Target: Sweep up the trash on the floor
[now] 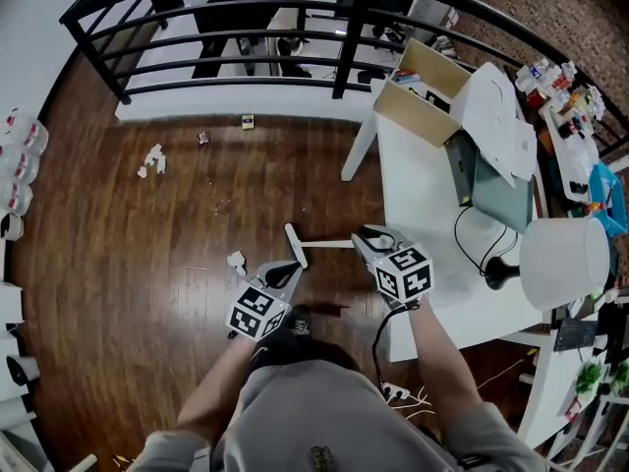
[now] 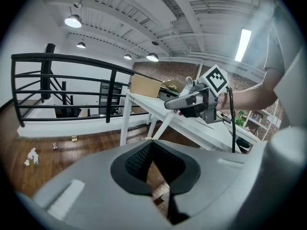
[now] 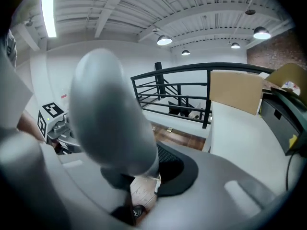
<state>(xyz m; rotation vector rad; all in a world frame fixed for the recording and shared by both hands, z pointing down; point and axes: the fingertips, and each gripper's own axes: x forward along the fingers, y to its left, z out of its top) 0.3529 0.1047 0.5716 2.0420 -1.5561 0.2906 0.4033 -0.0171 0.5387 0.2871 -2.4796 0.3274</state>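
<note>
**Handle In The Grip, Not A Scrap Swept Yet**

The right tool (image 1: 369, 239) was closed around a pale handle (image 1: 329, 244), a white T-shaped bar lying level in front of the person. Broom or dustpan? I could not tell, for no brush head showed anywhere. The left tool (image 1: 287, 269) hung just beside the bar's crosspiece, jaws pressed together with nothing between them.

And the trash? All of it lay on the wooden floor (image 1: 197, 224). One white scrap (image 1: 236, 261) sat just beside the left tool. A crumpled paper (image 1: 152, 160) lay well off toward the railing (image 1: 236, 37). A little wrapper (image 1: 203, 138) and a little carton (image 1: 247, 121) lay near the railing's foot. The white counter (image 1: 423, 195) stood on the person's right, out of the way.

By my reading the step in hand was taking up the sweeping gear, with the sweeping itself not begun. The next move called for a firm hold on that bar, probably with the left tool opening to take a second grip. Then the working end would have to come down to the boards, nearest scrap first, before reaching out toward the railing.
</note>
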